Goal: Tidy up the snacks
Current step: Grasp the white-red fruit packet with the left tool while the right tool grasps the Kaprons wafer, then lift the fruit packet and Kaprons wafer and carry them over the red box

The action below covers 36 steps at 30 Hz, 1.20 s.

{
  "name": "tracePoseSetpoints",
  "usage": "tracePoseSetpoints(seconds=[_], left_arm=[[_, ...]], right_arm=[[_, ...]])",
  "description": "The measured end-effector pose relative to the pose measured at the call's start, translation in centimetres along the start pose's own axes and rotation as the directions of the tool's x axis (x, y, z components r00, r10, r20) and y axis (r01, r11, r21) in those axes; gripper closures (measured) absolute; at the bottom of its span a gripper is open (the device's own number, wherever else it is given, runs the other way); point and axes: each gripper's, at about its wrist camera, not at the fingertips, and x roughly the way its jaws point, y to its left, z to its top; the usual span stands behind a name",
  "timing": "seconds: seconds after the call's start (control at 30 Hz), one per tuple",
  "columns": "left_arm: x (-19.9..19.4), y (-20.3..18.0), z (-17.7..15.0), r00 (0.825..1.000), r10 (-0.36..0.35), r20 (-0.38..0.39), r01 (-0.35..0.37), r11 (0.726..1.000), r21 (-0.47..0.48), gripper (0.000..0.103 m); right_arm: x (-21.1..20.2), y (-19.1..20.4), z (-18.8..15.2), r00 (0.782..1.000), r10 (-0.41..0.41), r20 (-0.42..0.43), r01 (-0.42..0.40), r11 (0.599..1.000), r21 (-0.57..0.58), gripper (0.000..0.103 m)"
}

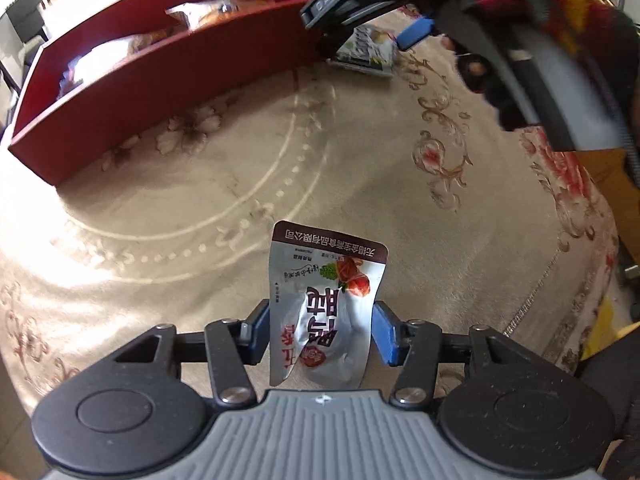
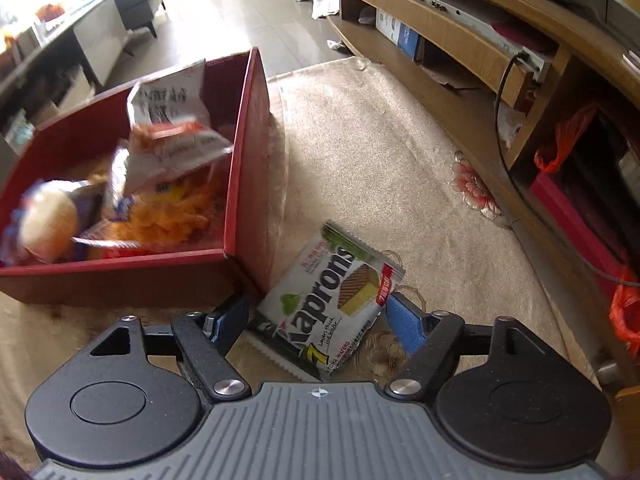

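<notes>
**Two packets framed, neither lifted**

Taking the red box (image 2: 248,168) as landmark and going left to right: the box is sitting on the carpet (image 1: 360,168), already holding several snack bags (image 2: 168,140).

Just off the box's near right corner, the wafer pack (image 2: 328,304) is lying flat on the carpet, its long axis running diagonally, its green-topped end pointing up and right, away from the box. The right gripper (image 2: 316,320) is straddling it with fingers (image 2: 404,324) spread; neither pad appears to be pressing on the wrapper.

Well apart from the box, nearer the carpet's patterned rim, the silver pouch (image 1: 324,304) is lying between the left gripper's (image 1: 320,332) fingers (image 1: 384,332). Its long axis is running along the gripper's line, the brown-banded end pointing away. The fingers are pinching it by its long sides, both pads touching the foil.

Risks, as I judge them: the foil pouch is slick and puffy, so a light pinch could be letting it slip or twist on lifting. The wafer pack is sitting skewed to the fingers and tight beside the box wall, so closing may be catching only a corner, or the left finger may be nudging the box.
</notes>
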Motion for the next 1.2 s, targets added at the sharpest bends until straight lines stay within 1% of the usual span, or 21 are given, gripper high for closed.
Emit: tracePoseSetpoints(seconds=[0.03,0.07,0.1,0.17,0.3,0.47,0.53,0.6,0.67,0.7,0.73,0.77,0.8,0.87,0.93,1.0,1.03,1.07,1.1,1.13,1.2], left_arm=[[0.1,0.1,0.0,1.000,-0.004,-0.004,0.004,1.000,0.000,0.056],[0.0,0.0,-0.1,1.000,-0.005,-0.006,0.005,1.000,0.005,0.056],[-0.1,0.1,0.0,1.000,-0.009,-0.006,0.009,1.000,0.006,0.056],[-0.2,0.3,0.0,1.000,-0.021,-0.013,0.021,1.000,-0.002,0.056],[-0.4,0.3,-0.3,0.999,-0.027,-0.023,0.027,1.000,0.007,0.056],[-0.6,-0.4,-0.9,1.000,-0.010,-0.013,0.010,0.999,0.042,0.055],[-0.6,-0.8,-1.1,1.000,0.005,-0.008,-0.005,0.998,0.061,0.053],[-0.6,-0.9,-1.2,1.000,0.011,-0.004,-0.010,0.998,0.062,0.049],[-0.8,-0.8,-1.1,1.000,0.014,0.002,-0.014,0.999,0.051,0.045],[-0.8,-0.6,-1.1,1.000,0.020,0.008,-0.020,0.999,0.042,0.044],[-0.7,-0.5,-1.1,1.000,0.024,0.012,-0.024,0.999,0.031,0.039],[-0.6,-0.3,-1.2,1.000,0.026,0.012,-0.026,1.000,0.018,0.036],[-0.5,-0.1,-1.3,1.000,0.026,0.009,-0.026,1.000,0.006,0.035],[-0.5,-0.3,-1.4,0.999,0.032,0.019,-0.033,0.999,0.020,0.033],[-0.3,-0.8,-1.4,0.999,0.046,0.022,-0.047,0.998,0.046,0.033],[-0.2,-1.1,-1.4,0.998,0.064,0.026,-0.066,0.996,0.068,0.032],[-0.2,-1.2,-1.4,0.997,0.068,0.031,-0.070,0.995,0.073,0.034],[-0.4,-1.2,-1.4,0.997,0.070,0.034,-0.072,0.995,0.074,0.041],[-0.6,-1.3,-1.4,0.996,0.076,0.036,-0.078,0.994,0.072,0.044],[-0.7,-1.3,-1.3,0.997,0.075,0.037,-0.077,0.994,0.071,0.053],[-1.0,-1.3,-1.4,0.997,0.065,0.036,-0.067,0.996,0.054,0.056]], right_arm=[[0.4,0.1,-0.1,1.000,-0.007,-0.006,0.007,1.000,-0.008,0.028],[0.6,0.1,-0.3,1.000,-0.025,-0.009,0.025,0.999,-0.021,0.034],[0.5,0.3,-0.4,0.998,-0.055,0.004,0.055,0.997,-0.052,0.037],[0.0,-0.3,-0.6,0.999,-0.047,-0.002,0.047,0.997,-0.057,0.039],[-1.5,-2.1,-2.2,0.998,-0.048,-0.032,0.046,0.997,-0.064,0.039],[-3.7,-3.0,-6.1,0.996,-0.021,-0.089,0.010,0.993,-0.118,0.038],[-4.5,-3.0,-7.2,0.995,-0.027,-0.099,0.015,0.992,-0.122,0.034],[-5.1,-3.2,-7.8,0.995,0.000,-0.100,-0.010,0.995,-0.103,0.021],[-5.4,-3.2,-7.7,0.998,0.005,-0.069,-0.012,0.994,-0.110,0.020],[-5.6,-3.0,-7.4,0.999,-0.001,-0.052,-0.005,0.993,-0.116,0.016],[-5.7,-2.8,-7.2,0.999,-0.001,-0.037,-0.003,0.994,-0.114,0.015],[-5.6,-2.7,-6.9,1.000,0.009,-0.030,-0.012,0.993,-0.114,0.014],[-5.4,-2.5,-6.7,0.999,0.014,-0.032,-0.018,0.993,-0.120,0.014],[-4.7,-1.8,-6.6,0.999,-0.002,-0.032,-0.002,0.990,-0.143,0.016],[-4.0,-1.3,-6.8,0.999,-0.030,-0.041,0.023,0.984,-0.176,0.022],[-3.7,-1.1,-7.2,0.999,-0.035,-0.038,0.027,0.980,-0.198,0.032],[-4.0,-1.0,-7.3,0.999,-0.023,-0.040,0.015,0.980,-0.198,0.036],[-4.2,-1.1,-7.3,0.999,-0.009,-0.048,-0.001,0.982,-0.190,0.039],[-4.3,-1.2,-7.5,0.999,-0.011,-0.051,0.001,0.983,-0.184,0.039],[-4.4,-1.2,-7.6,0.999,-0.018,-0.051,0.008,0.982,-0.188,0.039],[-4.7,-1.1,-7.9,0.998,-0.022,-0.056,0.011,0.981,-0.191,0.039]])
